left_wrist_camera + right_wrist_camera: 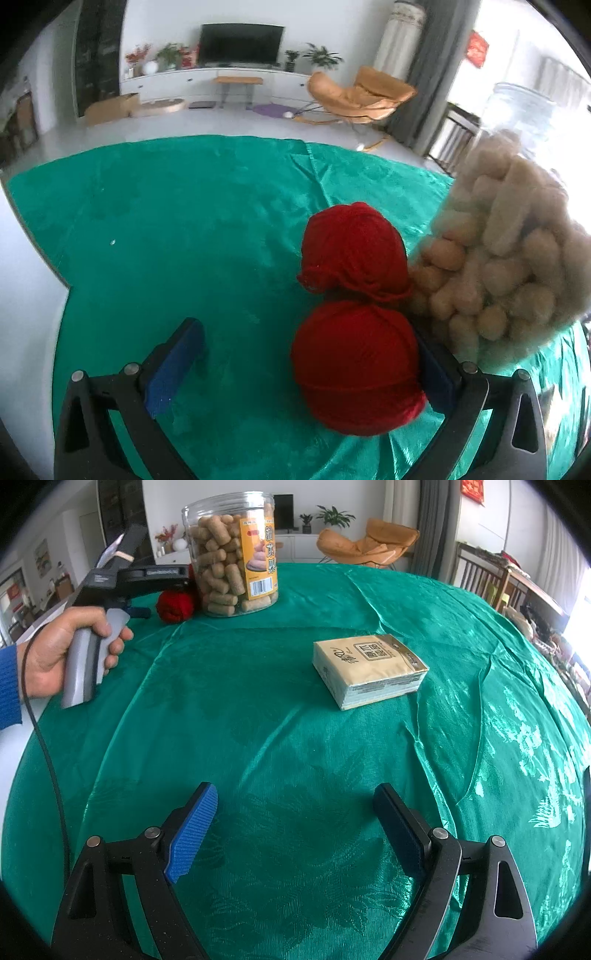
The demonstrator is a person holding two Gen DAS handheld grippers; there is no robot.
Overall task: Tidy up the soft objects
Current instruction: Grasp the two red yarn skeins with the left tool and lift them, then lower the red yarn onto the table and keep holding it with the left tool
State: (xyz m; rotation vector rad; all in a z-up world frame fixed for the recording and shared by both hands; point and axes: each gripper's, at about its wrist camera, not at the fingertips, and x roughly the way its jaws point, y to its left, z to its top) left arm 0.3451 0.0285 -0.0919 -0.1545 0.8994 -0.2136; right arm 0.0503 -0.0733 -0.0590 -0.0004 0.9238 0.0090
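Two red yarn balls lie on the green tablecloth [166,206] in the left wrist view. The near ball [356,369] sits between the fingers of my left gripper [306,336], which is open wide. It rests against the right pad, with a broad gap to the left pad [177,362]. The far ball [352,249] lies just beyond it, beside a clear jar [506,258]. My right gripper [295,792] hovers open and empty over bare cloth. A beige tissue pack [369,668] lies ahead of it, slightly right.
The clear jar [232,554] of tan puffed snacks stands at the far left of the table, one red ball [173,605] at its base. A person's hand [55,657] grips the left gripper's handle. The table edge curves along the left.
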